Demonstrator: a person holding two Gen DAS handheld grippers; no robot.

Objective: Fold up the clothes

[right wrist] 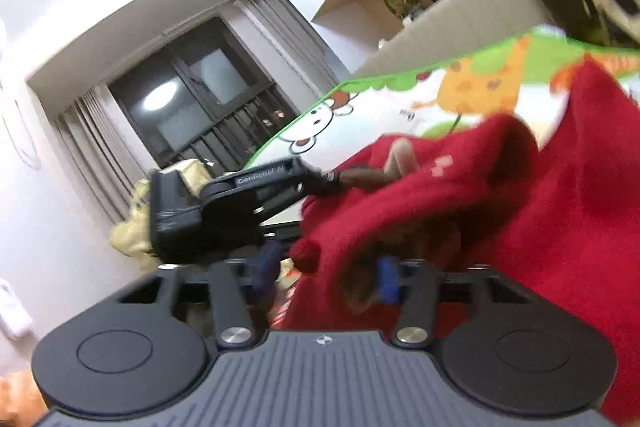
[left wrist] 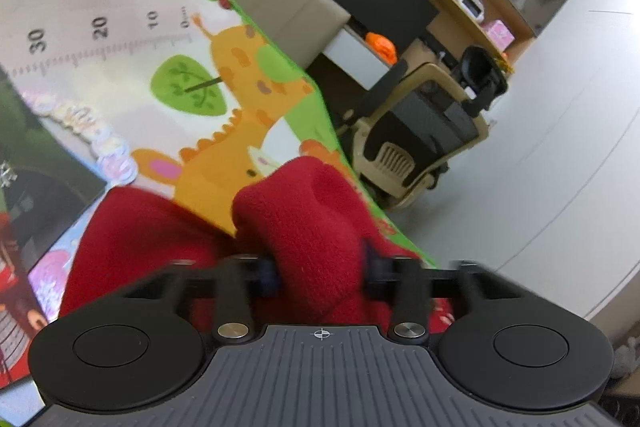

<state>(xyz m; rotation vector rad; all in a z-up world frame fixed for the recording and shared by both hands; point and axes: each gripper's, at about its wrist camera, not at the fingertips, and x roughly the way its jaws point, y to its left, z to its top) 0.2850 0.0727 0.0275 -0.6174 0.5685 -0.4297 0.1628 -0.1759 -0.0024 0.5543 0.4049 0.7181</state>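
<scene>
Red fleece garment [left wrist: 304,211] hangs lifted over the cartoon play mat [left wrist: 120,39], near its green edge, so a fold looks mid-carry. Left claw [left wrist: 318,273] pinches a bunched fold; right claw [right wrist: 328,277] has cloth between its fingers, grip blurred, I cannot tell. Next: lay it flat. An office chair [left wrist: 420,123] stands beyond the mat.

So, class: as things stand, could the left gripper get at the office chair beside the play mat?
Probably not: the left gripper is occupied by the red garment bunched between its fingers, and the office chair stands apart, off the play mat.
</scene>
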